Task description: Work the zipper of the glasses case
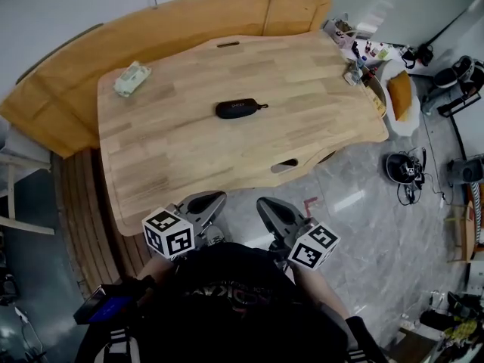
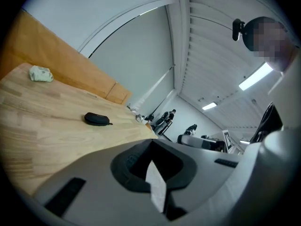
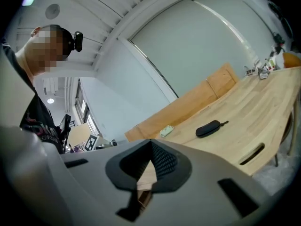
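Observation:
A black zipped glasses case [image 1: 240, 108] lies near the middle of the wooden table [image 1: 174, 150], its pull tab pointing right. It also shows small in the left gripper view [image 2: 97, 119] and in the right gripper view [image 3: 208, 128]. My left gripper [image 1: 203, 204] and right gripper [image 1: 277, 213] hang side by side close to the person's body, short of the table's near edge and far from the case. Both are shut with nothing between the jaws, as the left gripper [image 2: 155, 182] and the right gripper [image 3: 146, 179] show in their own views.
A pale green packet [image 1: 131, 78] lies at the table's far left. Small clutter [image 1: 355, 51] sits at the far right corner. A wooden bench [image 1: 151, 32] curves behind the table. A cutout slot [image 1: 285, 165] marks the near edge. A white chair with a yellow cushion [image 1: 399, 93] stands right.

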